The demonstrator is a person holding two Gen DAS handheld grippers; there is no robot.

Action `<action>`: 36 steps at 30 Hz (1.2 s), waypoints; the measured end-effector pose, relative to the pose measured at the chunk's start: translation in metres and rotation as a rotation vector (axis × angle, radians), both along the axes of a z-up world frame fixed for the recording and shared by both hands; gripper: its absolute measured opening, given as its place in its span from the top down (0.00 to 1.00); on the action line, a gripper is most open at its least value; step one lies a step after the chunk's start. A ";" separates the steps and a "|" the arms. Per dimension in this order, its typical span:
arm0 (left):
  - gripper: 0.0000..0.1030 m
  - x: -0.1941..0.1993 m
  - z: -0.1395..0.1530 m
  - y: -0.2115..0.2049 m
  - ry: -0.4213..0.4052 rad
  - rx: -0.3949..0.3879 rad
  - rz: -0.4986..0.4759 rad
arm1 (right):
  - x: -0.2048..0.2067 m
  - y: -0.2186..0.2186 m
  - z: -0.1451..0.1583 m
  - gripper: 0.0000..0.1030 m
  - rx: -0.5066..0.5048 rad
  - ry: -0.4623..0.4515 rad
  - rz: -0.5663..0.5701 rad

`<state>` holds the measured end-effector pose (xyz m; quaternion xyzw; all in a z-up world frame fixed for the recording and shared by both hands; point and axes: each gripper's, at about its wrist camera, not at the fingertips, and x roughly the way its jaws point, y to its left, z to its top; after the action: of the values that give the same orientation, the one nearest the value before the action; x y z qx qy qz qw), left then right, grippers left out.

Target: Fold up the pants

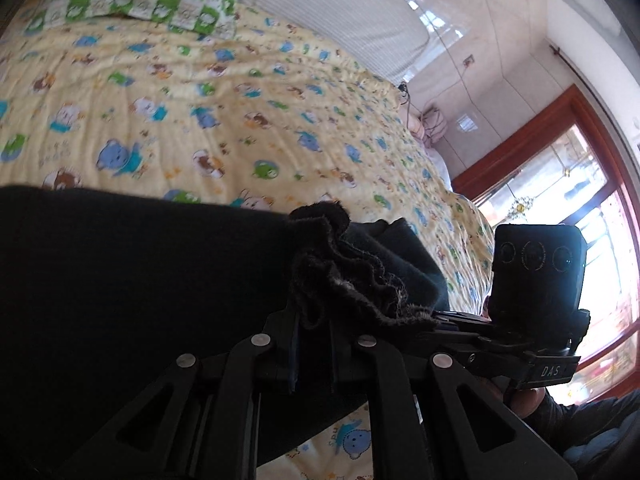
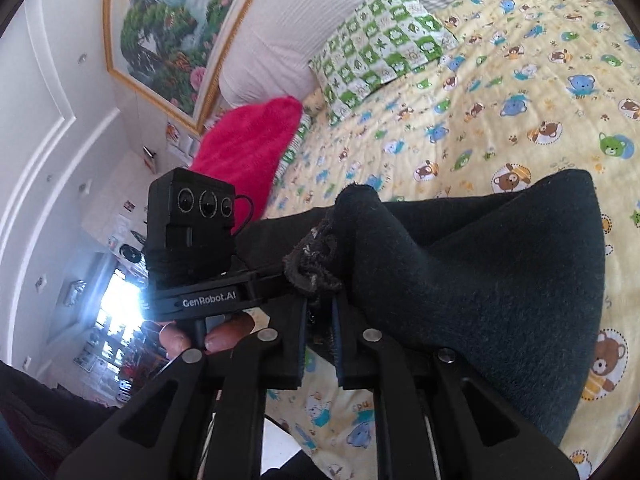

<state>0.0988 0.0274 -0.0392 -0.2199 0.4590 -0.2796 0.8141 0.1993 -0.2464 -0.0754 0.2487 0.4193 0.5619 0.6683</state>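
Note:
Dark, almost black fleece pants [image 1: 120,280] hang lifted over a bed, stretched between my two grippers. My left gripper [image 1: 314,320] is shut on a bunched, frayed edge of the pants [image 1: 352,280]; the cloth spreads to the left. My right gripper [image 2: 320,312] is shut on another bunched frayed edge [image 2: 312,268] of the pants [image 2: 480,280], which drape to the right over the bed. The other gripper's camera block shows in each view: the right one [image 1: 536,264] and the left one [image 2: 192,220]. The fingertips are hidden in the cloth.
The bed has a yellow cartoon-bear quilt [image 1: 240,120], also in the right wrist view [image 2: 480,100]. A green-checked pillow [image 2: 384,40] and a red towel [image 2: 248,152] lie near the white headboard [image 2: 280,40]. A window [image 1: 580,220] stands beyond the bed's edge.

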 end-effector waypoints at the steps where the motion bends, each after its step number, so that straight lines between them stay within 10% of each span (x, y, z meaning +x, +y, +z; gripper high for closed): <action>1: 0.88 0.000 -0.003 0.002 0.008 -0.002 0.010 | 0.000 0.002 -0.001 0.87 -0.011 -0.001 0.004; 17: 0.53 -0.045 -0.004 0.062 0.014 0.012 0.258 | -0.009 0.028 0.012 0.57 -0.089 -0.059 0.054; 36: 0.51 -0.095 -0.002 0.111 0.008 -0.029 0.432 | -0.016 0.059 0.029 0.52 -0.094 -0.097 0.118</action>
<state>0.0041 0.1383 -0.0410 -0.3259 0.4005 -0.1042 0.8500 0.1832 -0.1871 -0.0468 0.1645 0.4262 0.5915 0.6644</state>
